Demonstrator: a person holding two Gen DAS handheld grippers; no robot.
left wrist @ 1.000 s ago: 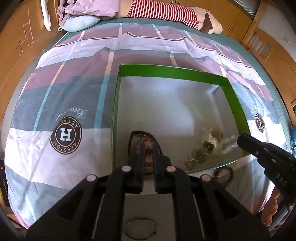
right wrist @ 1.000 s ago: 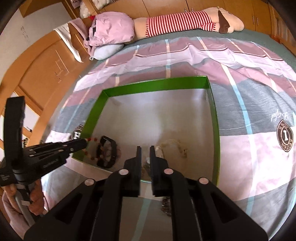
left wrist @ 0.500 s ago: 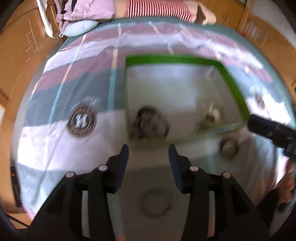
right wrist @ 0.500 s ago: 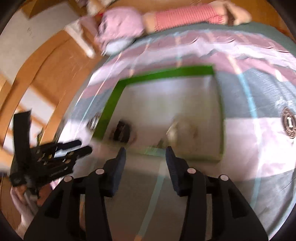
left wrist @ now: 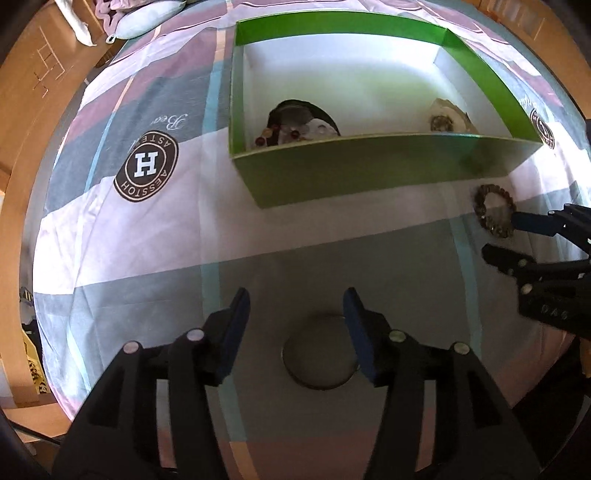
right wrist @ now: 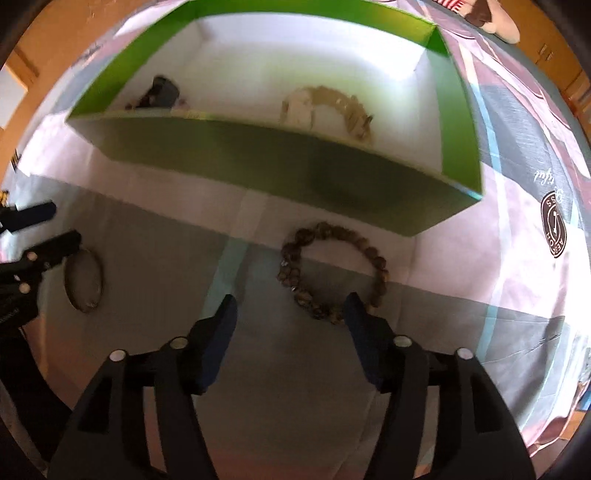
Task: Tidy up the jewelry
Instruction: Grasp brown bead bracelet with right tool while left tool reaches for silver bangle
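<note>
A green box (left wrist: 369, 166) (right wrist: 258, 162) with a white inside lies on the bedspread. In it are a dark piece with red beads (left wrist: 295, 125) (right wrist: 162, 92) and a pale bracelet (left wrist: 448, 118) (right wrist: 332, 107). On the bedspread in front of the box lies a thin metal bangle (left wrist: 319, 354) (right wrist: 84, 280), partly between the fingers of my open left gripper (left wrist: 295, 314). A brown beaded bracelet (right wrist: 332, 273) (left wrist: 495, 214) lies just ahead of my open right gripper (right wrist: 290, 314). Neither gripper holds anything.
The bed is covered by a striped spread with round logos (left wrist: 146, 166) (right wrist: 554, 227). A pale pillow (left wrist: 147, 18) lies at the far end. Wooden furniture (left wrist: 33, 74) flanks the bed on the left.
Both grippers went from shut over the box to open. Both pulled back and down to the bedspread in front of the box, over the bangle and the beaded bracelet.
</note>
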